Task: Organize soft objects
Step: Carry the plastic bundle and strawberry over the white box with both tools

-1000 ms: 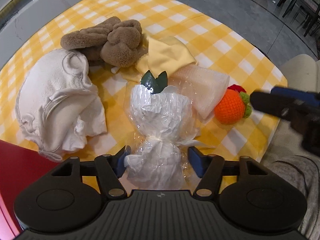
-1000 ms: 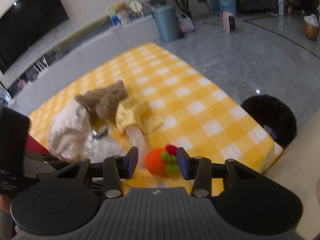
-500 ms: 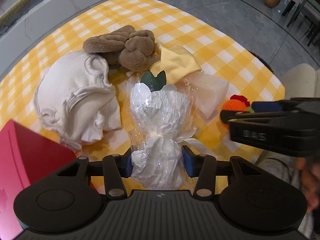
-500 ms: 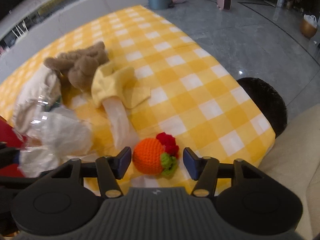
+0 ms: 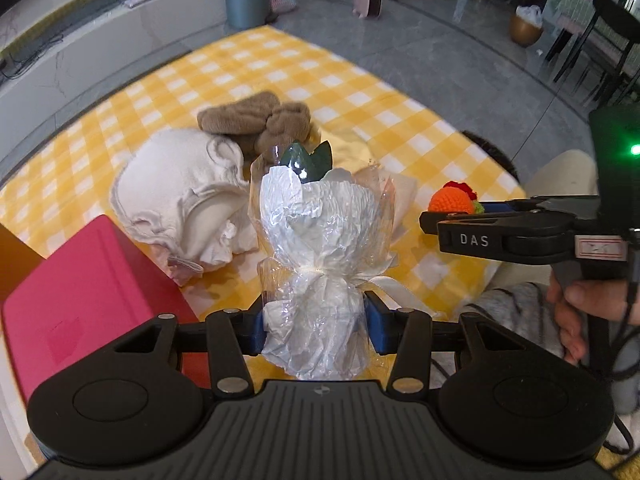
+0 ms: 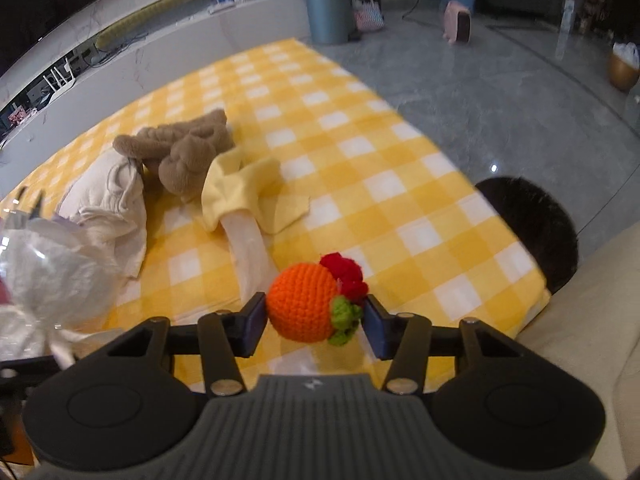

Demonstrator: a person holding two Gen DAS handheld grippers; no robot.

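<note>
The cellophane-wrapped bundle [image 5: 316, 280] is pinched at its tied waist by the left gripper [image 5: 316, 326] and carried above the checked tablecloth [image 6: 360, 152], just beside the red box [image 5: 88, 292]. The crocheted orange [image 6: 304, 308] is bracketed by the right gripper [image 6: 316, 322], whose jaws have just been closing (both pads appear to be touching the yarn). Nothing is yet seen sorted: behind the bundle, the cream garment [image 5: 180, 196], brown plush toy [image 5: 260, 124] and yellow cloth [image 6: 248, 188] are left lying on the tablecloth.
</note>
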